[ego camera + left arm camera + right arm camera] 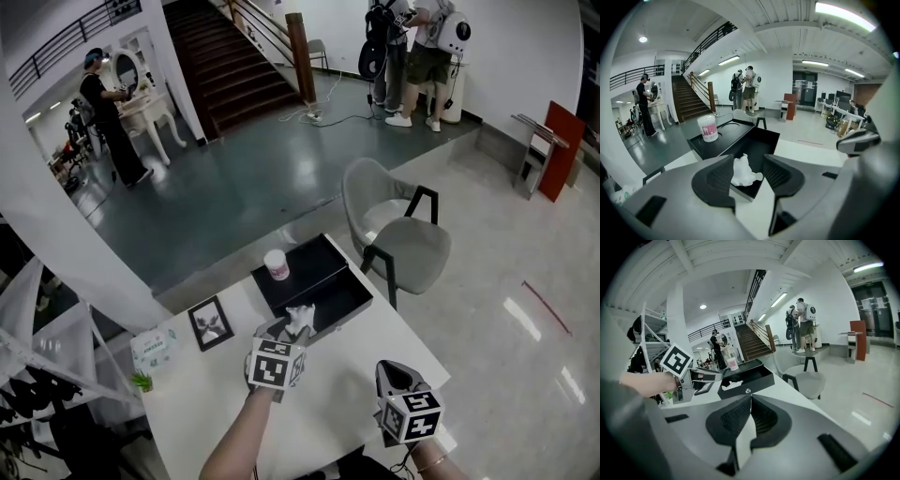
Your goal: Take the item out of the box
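Left gripper (749, 176) is at the near corner of the open black box (761, 140), its jaws set apart on either side of a crumpled white item (743, 172). The item lies between the pads, closer to the left one, and from these views it looks to be resting in the box's tray, not lifted. I judge the task to be at the grasp: the reach is made, but closing on the item and drawing it clear of the box are both left to do. Just beyond the jaws and a little to their left, a pink-and-white tub (708, 128) stands on the box's flat top, near enough to be knocked if the lift swings that way; the tray wall nearest the gripper is the other thing to clear. Further left on the white table (309, 403) are a small picture frame (210, 323) and a tissue pack (153, 347), well apart from the work. To the right, the right gripper (750, 408) hangs back over the table edge with its jaws pressed together and nothing between them. A grey chair (398, 239) stands past the table.
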The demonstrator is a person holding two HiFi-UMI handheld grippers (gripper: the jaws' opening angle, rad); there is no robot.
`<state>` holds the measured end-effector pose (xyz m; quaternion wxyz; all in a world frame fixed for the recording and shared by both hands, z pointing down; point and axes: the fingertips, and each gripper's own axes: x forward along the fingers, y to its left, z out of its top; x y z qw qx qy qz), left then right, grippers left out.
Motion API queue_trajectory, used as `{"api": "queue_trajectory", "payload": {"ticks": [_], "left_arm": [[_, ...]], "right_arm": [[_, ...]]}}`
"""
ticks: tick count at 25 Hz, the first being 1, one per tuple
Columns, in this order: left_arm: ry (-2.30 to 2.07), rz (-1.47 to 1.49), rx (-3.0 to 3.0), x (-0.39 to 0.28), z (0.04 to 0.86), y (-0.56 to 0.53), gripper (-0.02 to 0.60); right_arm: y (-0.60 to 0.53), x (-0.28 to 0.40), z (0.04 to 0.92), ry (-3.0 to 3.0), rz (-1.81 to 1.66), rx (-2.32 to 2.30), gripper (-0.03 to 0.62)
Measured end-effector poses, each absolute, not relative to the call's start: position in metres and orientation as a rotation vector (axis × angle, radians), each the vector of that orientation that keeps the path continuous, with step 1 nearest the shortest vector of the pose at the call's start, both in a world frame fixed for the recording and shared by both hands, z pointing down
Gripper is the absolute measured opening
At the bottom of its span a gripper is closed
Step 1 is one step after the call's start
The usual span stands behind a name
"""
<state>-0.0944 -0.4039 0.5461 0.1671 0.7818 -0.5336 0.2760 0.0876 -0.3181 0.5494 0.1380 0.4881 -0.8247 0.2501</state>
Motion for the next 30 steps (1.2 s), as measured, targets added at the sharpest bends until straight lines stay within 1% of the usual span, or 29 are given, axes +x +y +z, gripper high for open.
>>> {"api": "queue_trajectory", "payload": {"ticks": [9,30], "left_arm": [[-1.496,0.863,2.201,-0.090,0.562,-0.426,0.173],[-1.374,1.093,2.124,-0.099,0.611,-0.447,0.178]], "right_arm": [[-0.337,0.092,0.551,-2.384,0.709,1.403,0.002],[-0.368,0.073,0.553,-2.393,0.684,1.351,0.002]]}}
